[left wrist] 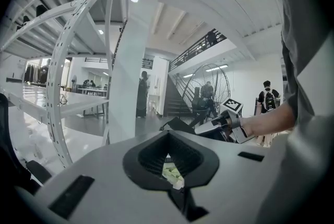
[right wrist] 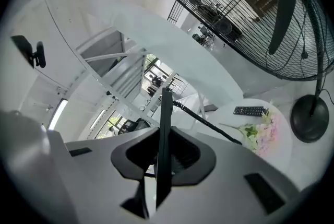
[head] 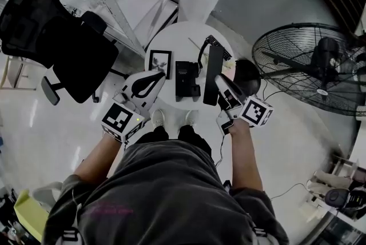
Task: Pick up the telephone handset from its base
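On the round white table stands the black telephone base. The long black handset hangs just right of the base, off its cradle. My right gripper is shut on the handset's near end. In the right gripper view the handset shows edge-on as a thin black bar clamped between the pads of the right gripper, with its coiled cord trailing away. My left gripper hovers left of the base, shut and touching nothing. In its own view, a pale greenish speck shows in the slit of the left gripper.
A framed picture, a remote and pink flowers also lie on the table. A large floor fan stands to the right and a black office chair to the left. People stand in the hall behind.
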